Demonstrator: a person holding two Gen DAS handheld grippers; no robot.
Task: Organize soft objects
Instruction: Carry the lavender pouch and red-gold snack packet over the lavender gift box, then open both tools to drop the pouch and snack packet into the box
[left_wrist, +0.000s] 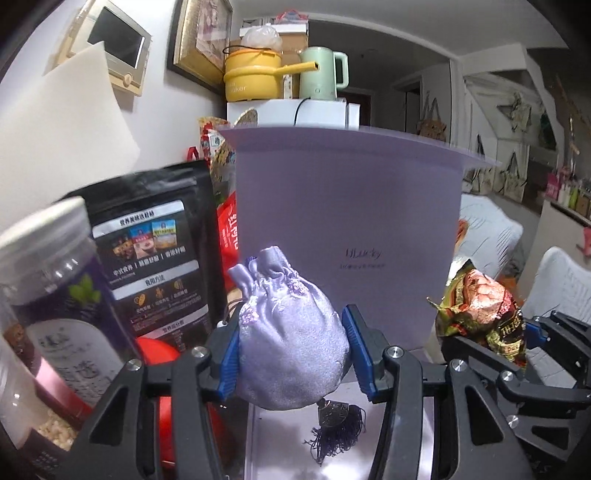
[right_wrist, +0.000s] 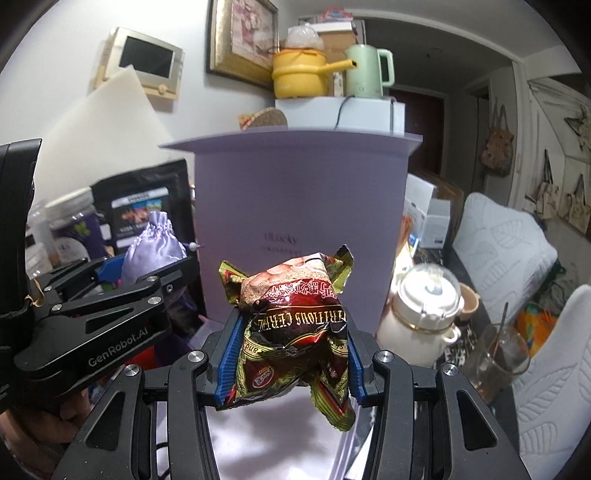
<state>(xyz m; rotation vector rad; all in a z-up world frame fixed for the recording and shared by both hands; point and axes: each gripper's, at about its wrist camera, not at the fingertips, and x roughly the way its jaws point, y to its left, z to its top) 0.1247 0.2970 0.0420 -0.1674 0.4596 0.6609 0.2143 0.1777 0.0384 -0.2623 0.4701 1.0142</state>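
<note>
The left gripper (left_wrist: 291, 350) has its blue pads pressed into both sides of a lilac satin pouch (left_wrist: 288, 332), drawstring neck pointing up the frame and a dark tassel (left_wrist: 338, 424) dangling below the jaws. The right gripper (right_wrist: 288, 354) is clamped the same way on a crumpled cereal packet (right_wrist: 295, 325), red and gold, its torn top corners flaring above the pads.

Both loads sit low and centre in their own views, and directly behind each, filling the middle of the frame, stands the lavender box (left_wrist: 347, 229) with its lid flap (right_wrist: 291, 142) splayed out at the top. That is the relation that matters: the box's rim lies above both held things in the pictures, so if the box is where they go, each must likely rise before it can go over the wall. Neither hand looks clearly nearer (the left gripper shows at the left edge of the right wrist view, roughly abreast).

The box's inside is hidden, so what it holds cannot be told. Its printed logo is too faint to read. Jars and a black food bag (left_wrist: 147, 251) crowd the left side.
</note>
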